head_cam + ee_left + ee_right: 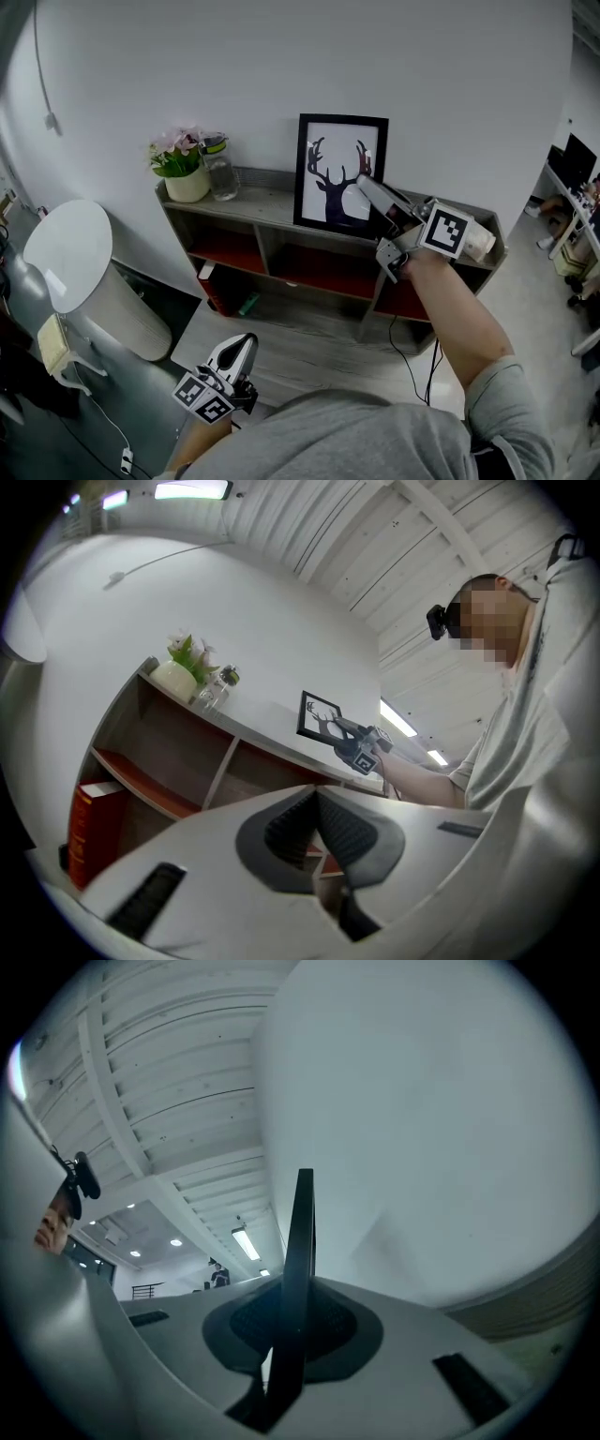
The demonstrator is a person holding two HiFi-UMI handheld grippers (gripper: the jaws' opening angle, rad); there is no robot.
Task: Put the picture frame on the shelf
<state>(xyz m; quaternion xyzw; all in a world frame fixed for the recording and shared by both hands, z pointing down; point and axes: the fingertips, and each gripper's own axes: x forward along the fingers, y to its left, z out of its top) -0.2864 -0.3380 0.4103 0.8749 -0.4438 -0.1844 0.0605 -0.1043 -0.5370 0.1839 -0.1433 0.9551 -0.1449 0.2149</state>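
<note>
The picture frame is seen upright on the top board of the shelf, in its right half, near the back edge by the wall. Its right edge is clamped between the jaws of the right gripper. The left gripper is held low, well apart from the shelf, its jaws pressed together with nothing between them. A flower pot and a jar are set at the board's left end.

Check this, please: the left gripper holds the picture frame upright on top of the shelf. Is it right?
No: the right gripper holds the picture frame upright on top of the shelf. The right gripper view shows the frame's edge between its fingers.
</note>
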